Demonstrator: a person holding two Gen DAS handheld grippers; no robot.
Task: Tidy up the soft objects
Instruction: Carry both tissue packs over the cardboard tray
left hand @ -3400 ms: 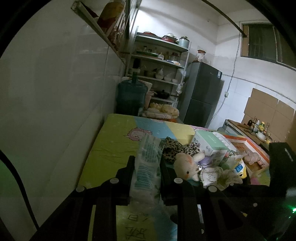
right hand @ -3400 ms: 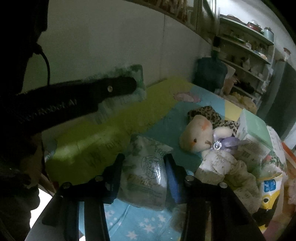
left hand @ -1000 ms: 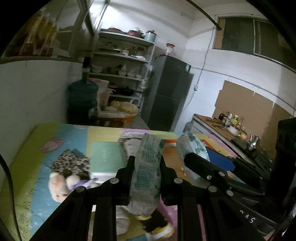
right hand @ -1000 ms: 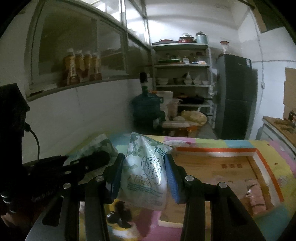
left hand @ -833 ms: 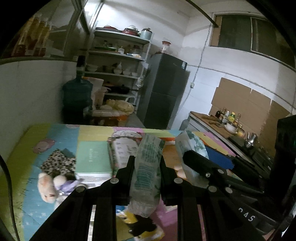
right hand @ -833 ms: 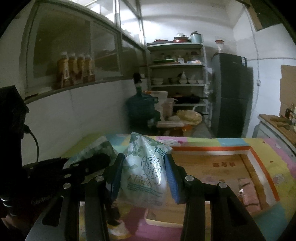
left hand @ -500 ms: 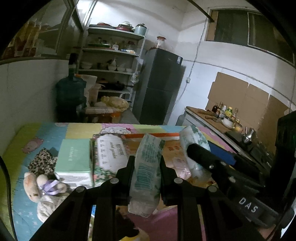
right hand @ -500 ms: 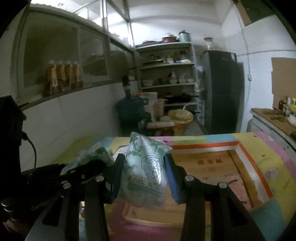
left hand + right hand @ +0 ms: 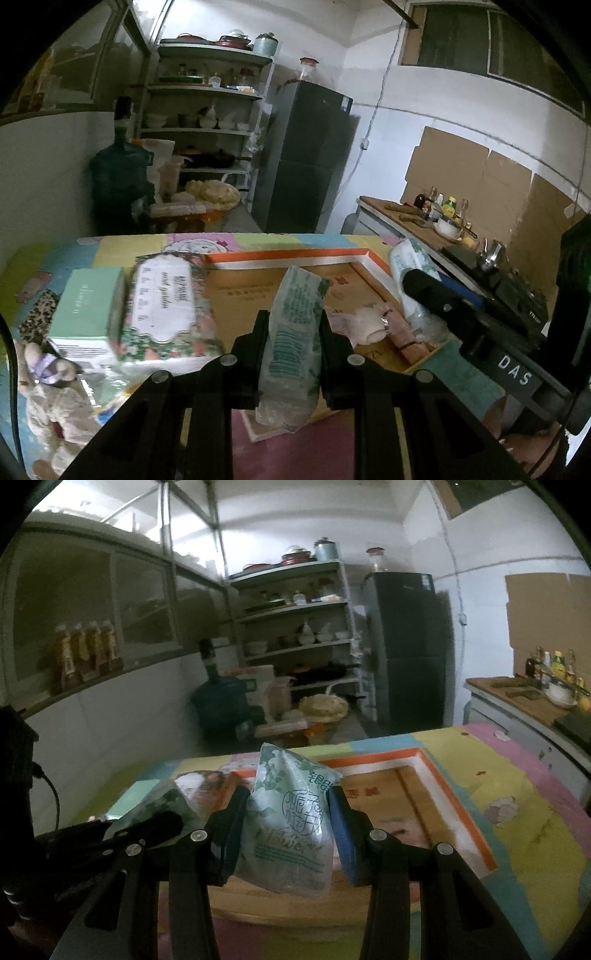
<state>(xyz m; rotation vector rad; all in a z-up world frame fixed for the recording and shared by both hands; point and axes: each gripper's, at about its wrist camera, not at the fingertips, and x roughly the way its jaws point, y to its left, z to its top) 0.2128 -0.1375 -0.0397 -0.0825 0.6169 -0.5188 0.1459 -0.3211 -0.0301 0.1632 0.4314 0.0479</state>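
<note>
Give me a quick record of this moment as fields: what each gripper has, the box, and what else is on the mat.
left gripper: shut on a tissue pack, held upright over the near edge of the box
right gripper: shut on a leaf-print tissue pack, above the box
box: shallow, orange-rimmed, open, lying on the colourful mat
inside box: small pink plush
left of box: floral wipes pack, mint green carton, beige plush toy with a purple bow

White letters "DAS" stand on the right claw's black arm (image 9: 513, 369); the print on both tissue packs is too blurred to read.
</note>
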